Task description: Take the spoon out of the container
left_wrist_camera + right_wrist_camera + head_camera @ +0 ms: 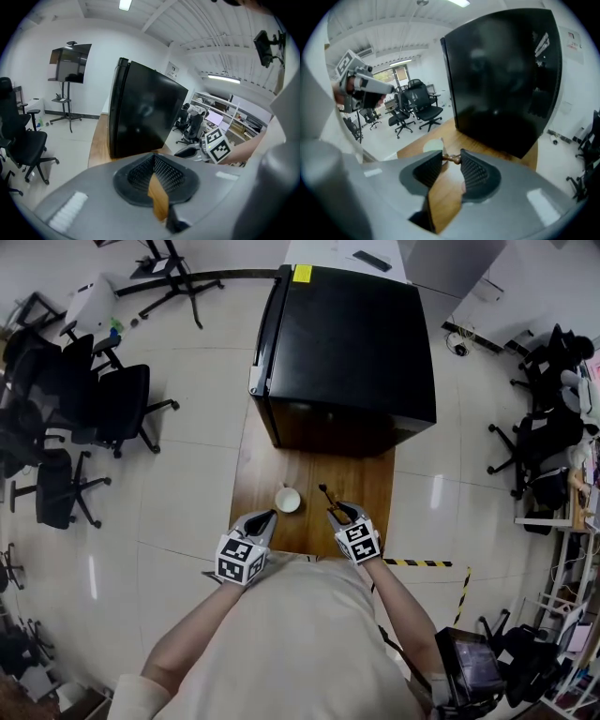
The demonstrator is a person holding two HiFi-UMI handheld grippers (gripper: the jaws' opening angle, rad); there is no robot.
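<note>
Removal looks essentially done: the right hand-held gripper (337,513) has its jaws partly closed on the spoon (325,493), pinching the dark handle and holding it just right of the white cup (288,499), clear of the rim. The left hand-held gripper (267,517) (jaws together, nothing in them) hovers near the cup over the bench (367,486). What remains, I judge, is setting the spoon down.

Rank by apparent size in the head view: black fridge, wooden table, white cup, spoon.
1. black fridge
2. wooden table, visible part only; the fridge covers its far end
3. white cup
4. spoon, partly hidden in the right gripper
</note>
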